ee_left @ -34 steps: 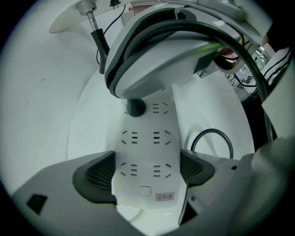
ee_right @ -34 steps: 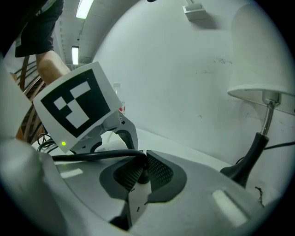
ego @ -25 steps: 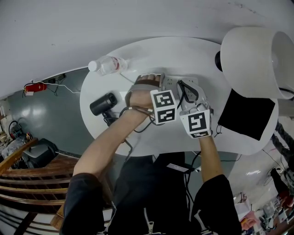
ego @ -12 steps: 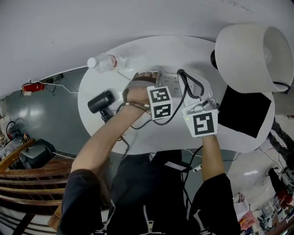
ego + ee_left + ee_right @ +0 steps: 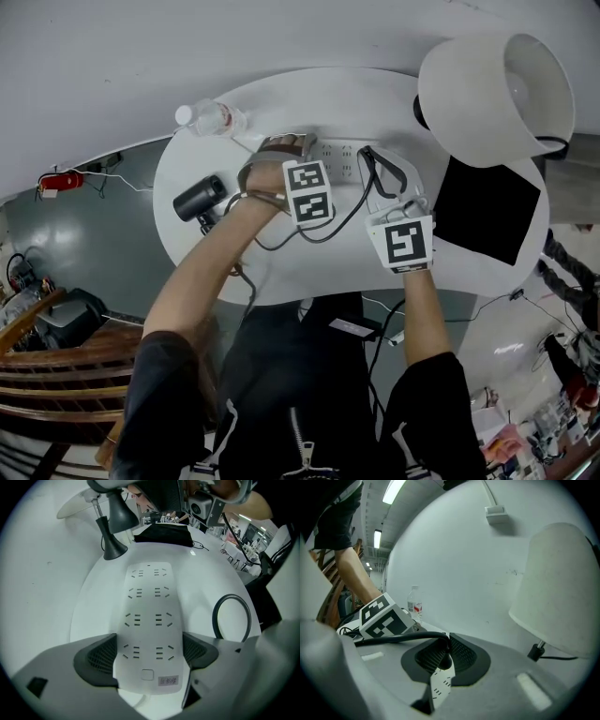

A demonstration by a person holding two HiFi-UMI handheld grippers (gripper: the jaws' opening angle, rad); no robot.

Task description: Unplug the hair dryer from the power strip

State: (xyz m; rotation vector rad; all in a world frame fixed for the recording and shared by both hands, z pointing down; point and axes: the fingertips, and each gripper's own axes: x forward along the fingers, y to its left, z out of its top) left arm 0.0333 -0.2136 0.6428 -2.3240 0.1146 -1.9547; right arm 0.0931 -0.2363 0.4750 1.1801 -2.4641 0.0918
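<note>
With my left gripper [image 5: 147, 654] clamping the power strip [image 5: 147, 597] at twelve o'clock and my right gripper [image 5: 412, 206] pinching the plug [image 5: 445, 661] just clear of it, I fear a longer pull tightens the cord [image 5: 352, 211] and drags the hair dryer [image 5: 199, 199], at nine o'clock, off the table [image 5: 281, 272].

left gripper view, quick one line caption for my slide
Left gripper clamps the white power strip by its sides, every visible socket empty, lamp base behind.
</note>
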